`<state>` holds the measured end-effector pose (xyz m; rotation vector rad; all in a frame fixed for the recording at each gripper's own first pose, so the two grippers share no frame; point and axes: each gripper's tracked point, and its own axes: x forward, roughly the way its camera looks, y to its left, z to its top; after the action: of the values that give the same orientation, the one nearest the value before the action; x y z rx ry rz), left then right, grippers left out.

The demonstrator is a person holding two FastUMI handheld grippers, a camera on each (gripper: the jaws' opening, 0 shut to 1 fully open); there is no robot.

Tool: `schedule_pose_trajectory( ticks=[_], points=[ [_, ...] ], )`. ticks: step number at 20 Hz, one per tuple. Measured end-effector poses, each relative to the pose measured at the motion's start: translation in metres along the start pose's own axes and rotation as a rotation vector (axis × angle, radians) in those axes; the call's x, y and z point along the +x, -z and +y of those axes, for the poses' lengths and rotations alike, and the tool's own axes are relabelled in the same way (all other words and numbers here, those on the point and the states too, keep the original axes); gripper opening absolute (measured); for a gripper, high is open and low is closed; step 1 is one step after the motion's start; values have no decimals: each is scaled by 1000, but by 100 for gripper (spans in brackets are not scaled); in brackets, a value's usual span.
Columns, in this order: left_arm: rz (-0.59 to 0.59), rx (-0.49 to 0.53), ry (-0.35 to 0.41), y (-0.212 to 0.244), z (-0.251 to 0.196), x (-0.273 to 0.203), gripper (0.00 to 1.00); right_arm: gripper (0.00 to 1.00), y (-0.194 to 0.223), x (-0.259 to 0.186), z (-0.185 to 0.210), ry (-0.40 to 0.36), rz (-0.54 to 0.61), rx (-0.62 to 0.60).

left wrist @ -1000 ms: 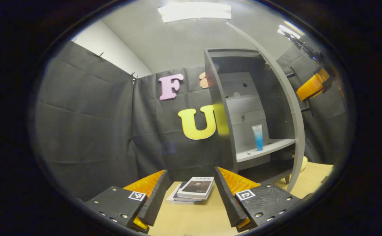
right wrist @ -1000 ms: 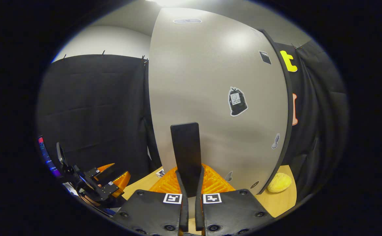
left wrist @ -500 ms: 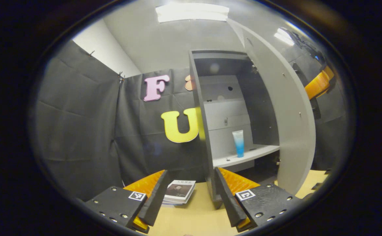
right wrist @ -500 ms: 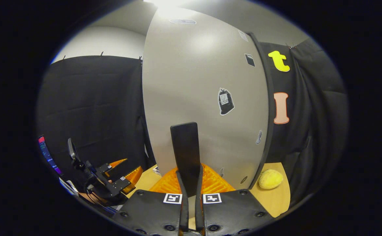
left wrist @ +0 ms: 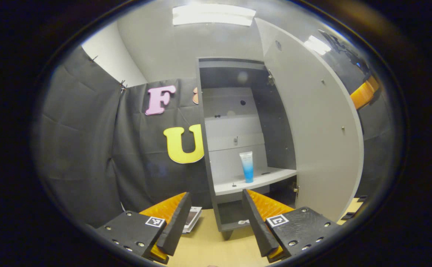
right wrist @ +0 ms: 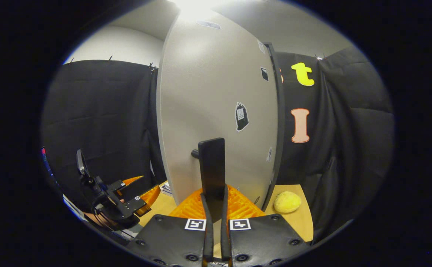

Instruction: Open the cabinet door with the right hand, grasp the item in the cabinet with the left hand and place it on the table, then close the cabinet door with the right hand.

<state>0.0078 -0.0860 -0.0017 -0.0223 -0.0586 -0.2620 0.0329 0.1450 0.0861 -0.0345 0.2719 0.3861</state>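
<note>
fingers of the right gripper [right wrist: 214,207] are drawn in narrow, clamped on the flat dark handle [right wrist: 212,167] of the cabinet door [right wrist: 216,107]; the handle stands upright between them, set off the door face on a short peg. fingers of the left gripper [left wrist: 214,218] stand wide apart with nothing between them, hovering above the surface [left wrist: 212,248] in front of the cabinet [left wrist: 238,122].

door is swung wide open; in the left gripper view its pale inner face [left wrist: 312,129] stands at the cabinet's right side. outer face carries several small stickers [right wrist: 241,116]. nothing stands between the left gripper and the cabinet opening.

cabinet: grey, on short feet, one pale shelf [left wrist: 255,181]. a blue-and-white tube [left wrist: 247,167] stands upright on that shelf, near its front edge, about midway along. compartment below the shelf is dark; contents cannot be told.

surface: light wood. a stack of books [left wrist: 192,218] lies left of the cabinet foot, partly hidden behind the left finger. a yellow sponge-like lump [right wrist: 287,202] lies on the surface past the hinge side of the door.

room: black cloth walls, white wall above, ceiling light [left wrist: 214,15]. in the right gripper view the left gripper [right wrist: 127,196] appears low at left with a hand behind it.
</note>
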Motion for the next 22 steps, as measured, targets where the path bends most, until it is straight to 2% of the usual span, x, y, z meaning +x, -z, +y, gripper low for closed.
schedule_pose_trajectory(
  ticks=[10, 11, 12, 13, 14, 20, 22],
  points=[
    [-3, -3, 44, -12, -66, 9, 84, 9, 0, -9, -25, 73, -25, 26],
    [-3, 4, 47, -12, -73, 9, 84, 5, 0, -10, -27, 80, -31, 34],
    [-1, 11, 51, -12, -79, 9, 84, 9, 1, -10, -29, 87, -37, 44],
    [2, 15, 53, -11, -84, 10, 84, 5, 0, -11, -31, 95, -42, 51],
    [5, 17, 55, -11, -90, 10, 84, 8, 0, -12, -34, 105, -48, 55],
    [8, 23, 51, -12, -110, 15, 84, 8, -1, -14, -57, 188, -70, 55],
    [15, 23, 52, -10, -114, 16, 84, 8, -7, -15, -53, 146, -97, 96]
  ],
)
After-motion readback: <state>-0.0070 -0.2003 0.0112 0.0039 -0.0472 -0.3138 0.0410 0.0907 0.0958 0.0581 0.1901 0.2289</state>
